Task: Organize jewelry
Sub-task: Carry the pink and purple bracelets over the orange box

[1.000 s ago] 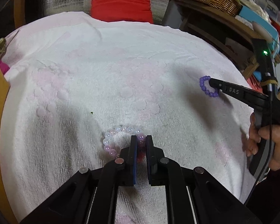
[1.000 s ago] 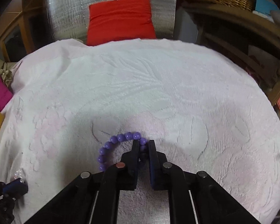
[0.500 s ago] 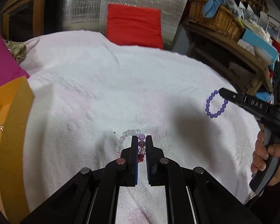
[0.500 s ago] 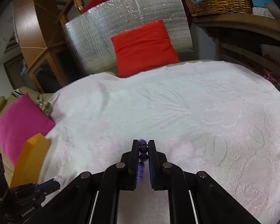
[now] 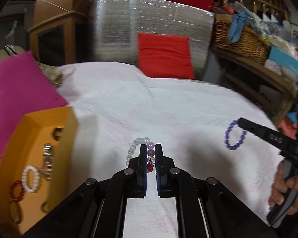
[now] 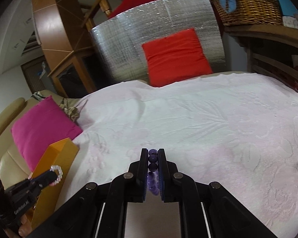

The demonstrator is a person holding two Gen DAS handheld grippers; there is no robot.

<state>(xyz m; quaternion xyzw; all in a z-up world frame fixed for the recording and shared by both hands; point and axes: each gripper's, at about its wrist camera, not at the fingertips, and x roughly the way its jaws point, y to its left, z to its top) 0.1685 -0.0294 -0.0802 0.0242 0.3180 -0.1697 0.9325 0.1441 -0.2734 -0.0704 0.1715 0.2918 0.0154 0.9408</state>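
Observation:
My left gripper (image 5: 150, 148) is shut on a pale pink and clear bead bracelet (image 5: 135, 148), which hangs above the white bedspread (image 5: 168, 107). The same bracelet (image 6: 57, 173) shows at the left gripper's tip in the right wrist view. My right gripper (image 6: 153, 152) is shut on a purple bead bracelet (image 6: 153, 158); in the left wrist view that bracelet (image 5: 234, 136) dangles from the right gripper (image 5: 240, 122) at the right. An open orange box (image 5: 39, 130) at the left holds a white pearl bracelet (image 5: 30, 178), a red one (image 5: 16, 190) and other pieces.
A magenta cushion (image 5: 15, 87) lies behind the orange box (image 6: 55, 154). A red cushion (image 5: 164, 55) leans on a silver foil panel (image 5: 149, 21) at the far edge. A wicker basket (image 5: 242, 39) and cluttered wooden shelf stand at the right. A hand (image 5: 288, 188) grips the right handle.
Both grippers have risen and tilted up from the bedspread, each lifting its bracelet clear. The orange box with its jewelry has come into the left wrist view.

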